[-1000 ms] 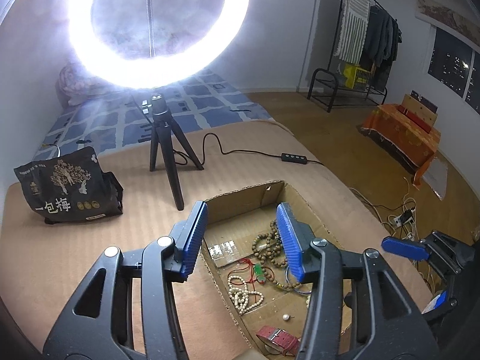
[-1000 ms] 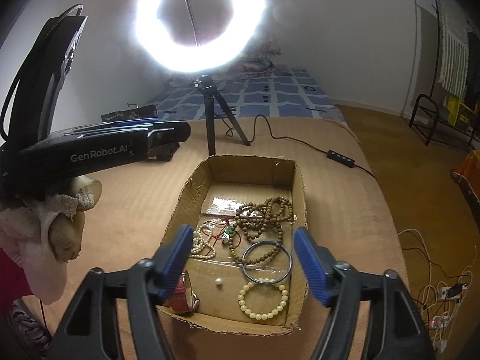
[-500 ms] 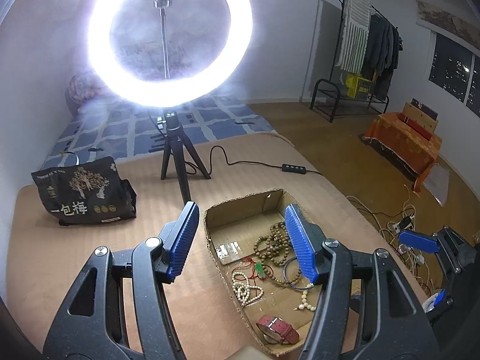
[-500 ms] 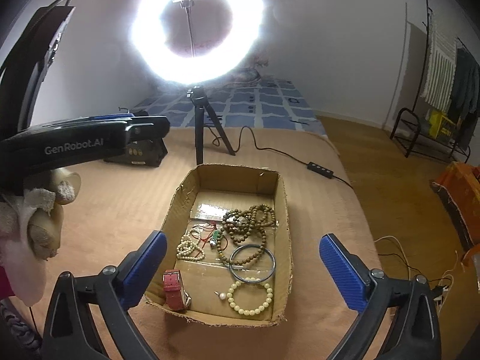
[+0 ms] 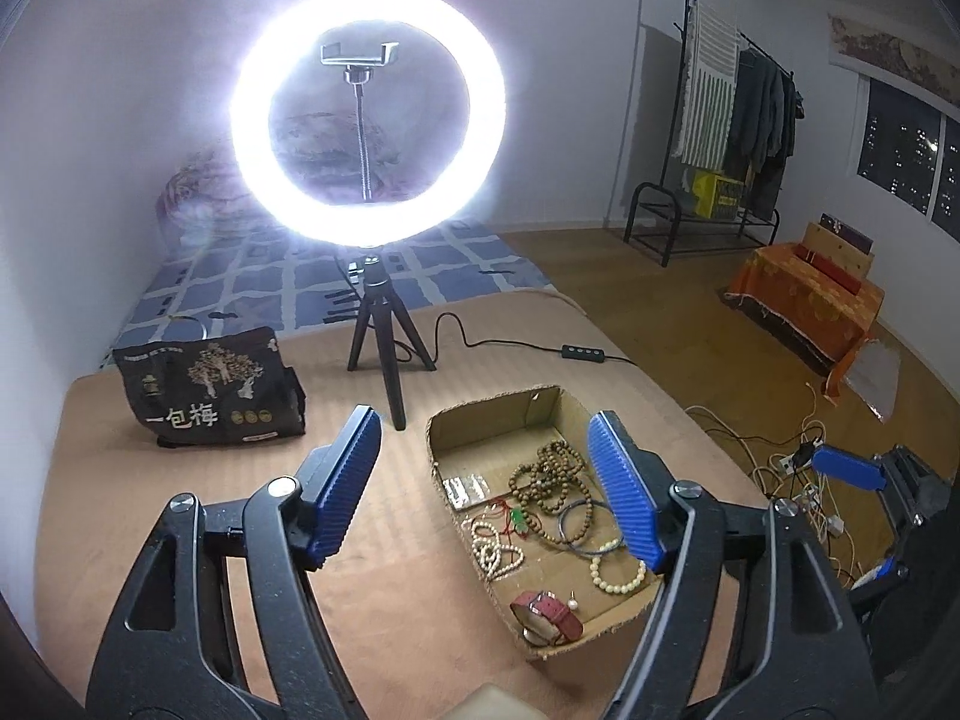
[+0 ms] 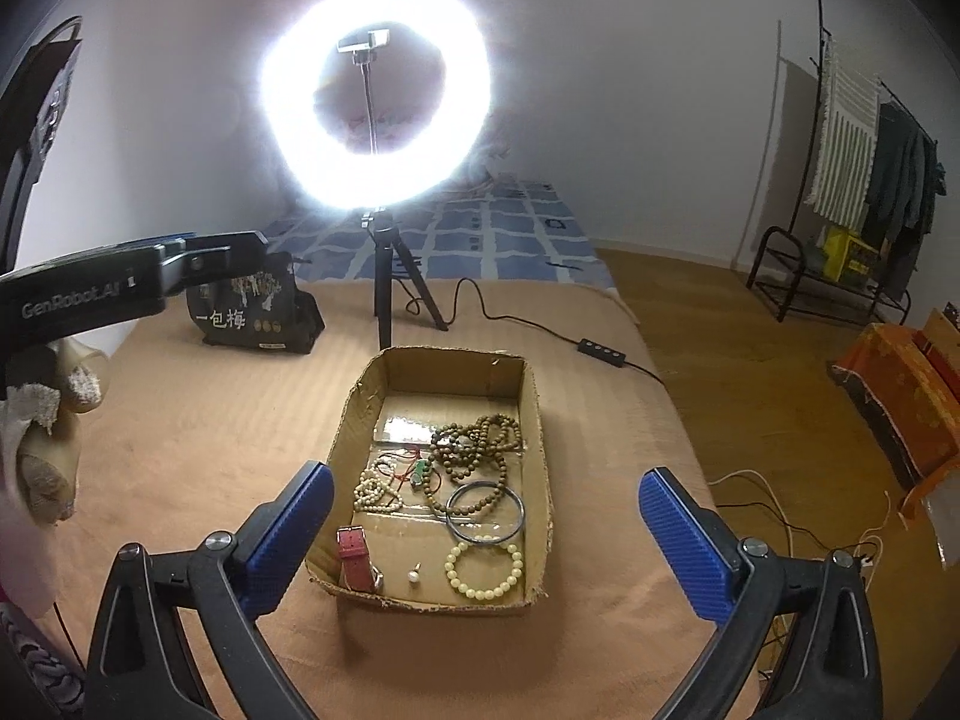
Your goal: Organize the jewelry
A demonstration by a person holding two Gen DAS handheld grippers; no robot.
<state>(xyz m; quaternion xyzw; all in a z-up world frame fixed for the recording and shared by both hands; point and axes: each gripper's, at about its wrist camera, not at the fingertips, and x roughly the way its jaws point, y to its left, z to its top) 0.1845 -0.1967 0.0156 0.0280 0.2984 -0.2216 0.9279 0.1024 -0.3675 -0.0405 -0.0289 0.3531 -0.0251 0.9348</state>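
Observation:
An open cardboard box (image 6: 444, 372) lies on the tan bed cover. It holds a brown wooden bead strand (image 6: 474, 444), a metal bangle (image 6: 486, 510), a cream bead bracelet (image 6: 483, 570), a white bead strand (image 6: 375, 486), a red watch (image 6: 354, 558), a small pearl piece (image 6: 414, 573) and a green pendant (image 6: 420, 468). My right gripper (image 6: 489, 534) hovers before the box's near edge, open wide and empty. My left gripper (image 5: 486, 486) hangs above and left of the box (image 5: 498, 420), its jaws opening with nothing between them. The red watch (image 5: 549, 615) is nearest it.
A lit ring light (image 5: 366, 126) on a black tripod stands just behind the box, its cable and switch (image 5: 582, 352) trailing right. A black printed bag (image 5: 210, 384) sits at the back left. Right of the bed are wooden floor, loose cables, a clothes rack and an orange-covered table.
Both grippers have drawn back and upward from the box, so it looks smaller and farther away. Both pairs of jaws have spread wider, the right one most.

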